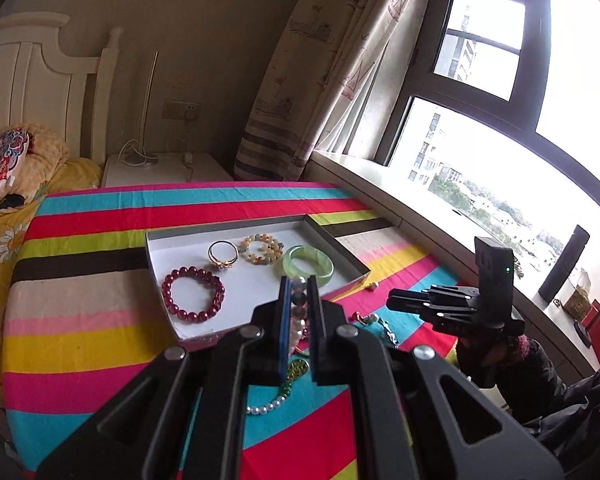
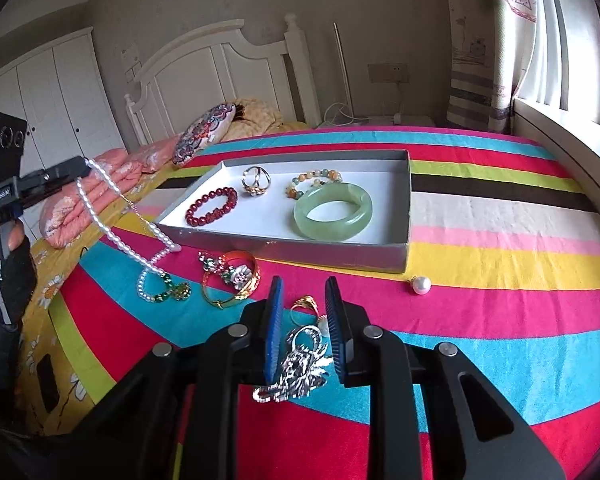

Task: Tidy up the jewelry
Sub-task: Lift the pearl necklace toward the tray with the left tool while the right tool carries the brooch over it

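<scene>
The left gripper (image 1: 299, 285) is pinching a white pearl necklace (image 2: 112, 200) above the striped cloth (image 2: 500, 216), near the grey tray (image 2: 324, 254); the right gripper (image 2: 302, 292) is straddling, ungripped, a silver brooch (image 2: 300, 364).

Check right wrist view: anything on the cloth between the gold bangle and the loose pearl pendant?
Yes. A small gold ring lies between the gold bangle and the pearl pendant, just beyond the right gripper. Otherwise bare striped cloth.

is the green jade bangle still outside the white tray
No, the translucent green jade bangle lies inside the shallow white tray, beside the dark red bead bracelet.
</scene>
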A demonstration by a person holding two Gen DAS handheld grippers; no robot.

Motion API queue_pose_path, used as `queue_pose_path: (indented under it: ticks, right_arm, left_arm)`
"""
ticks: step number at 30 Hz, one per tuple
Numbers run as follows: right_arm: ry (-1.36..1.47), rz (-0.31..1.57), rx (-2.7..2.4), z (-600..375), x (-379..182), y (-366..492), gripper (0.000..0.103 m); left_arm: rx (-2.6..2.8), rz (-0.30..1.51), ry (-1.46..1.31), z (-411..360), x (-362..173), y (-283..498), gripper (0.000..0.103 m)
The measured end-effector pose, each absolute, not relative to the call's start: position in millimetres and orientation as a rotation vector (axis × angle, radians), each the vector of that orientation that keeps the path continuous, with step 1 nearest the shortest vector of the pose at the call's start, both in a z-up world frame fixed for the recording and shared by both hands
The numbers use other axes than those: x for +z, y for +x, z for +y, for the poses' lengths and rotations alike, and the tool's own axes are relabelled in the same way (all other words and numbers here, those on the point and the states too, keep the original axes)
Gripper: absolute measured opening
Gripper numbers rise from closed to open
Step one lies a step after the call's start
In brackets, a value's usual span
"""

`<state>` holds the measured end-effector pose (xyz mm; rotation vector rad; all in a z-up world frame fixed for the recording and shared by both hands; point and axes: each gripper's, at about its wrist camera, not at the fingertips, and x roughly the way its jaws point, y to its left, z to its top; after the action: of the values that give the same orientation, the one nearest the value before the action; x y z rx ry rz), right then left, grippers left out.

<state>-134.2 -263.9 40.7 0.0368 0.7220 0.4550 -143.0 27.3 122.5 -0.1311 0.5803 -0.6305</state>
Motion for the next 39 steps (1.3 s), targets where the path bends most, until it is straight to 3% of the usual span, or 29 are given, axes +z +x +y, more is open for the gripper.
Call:
queue_pose_path:
  ticks: [5,7,9,10,16,19,21,39]
  right_arm:
    - [0.022,0.813,0.395,-270,27,-128,0.025]
    - [0.020,0.819,0.381,-274,27,-134,0.039]
    - [0.003,0.823,0.364,-275,26,-143,0.069]
    - [-0.003,0.816,0.370,-275,26,-149,0.069]
    - [-0.105,0.865,0.403,-249,11,-157,0.066]
    - [-0.128,0.871,0.395,-241,8,-153,0.049]
    - [-0.121,0.869,0.404,-240,9,-151,0.031]
    - [0.026,0.762,0.450,-252,47,-133,0.031]
  left_arm:
    - [-0.629,0.590,-0.136,26,116,-143,0.007]
    - [-0.627,0.598,-0.140,27,110,-144,0.007]
    - [-0.621,0.603,-0.143,27,106,-144,0.007]
    - [-0.624,0.604,-0.144,27,105,-144,0.007]
    - [-0.632,0.576,-0.140,24,116,-145,0.007]
    - [-0.637,0.550,-0.134,23,129,-148,0.007]
    - [-0.641,0.534,-0.127,22,138,-150,0.007]
    - [-0.607,0.409,-0.023,8,213,-138,0.007]
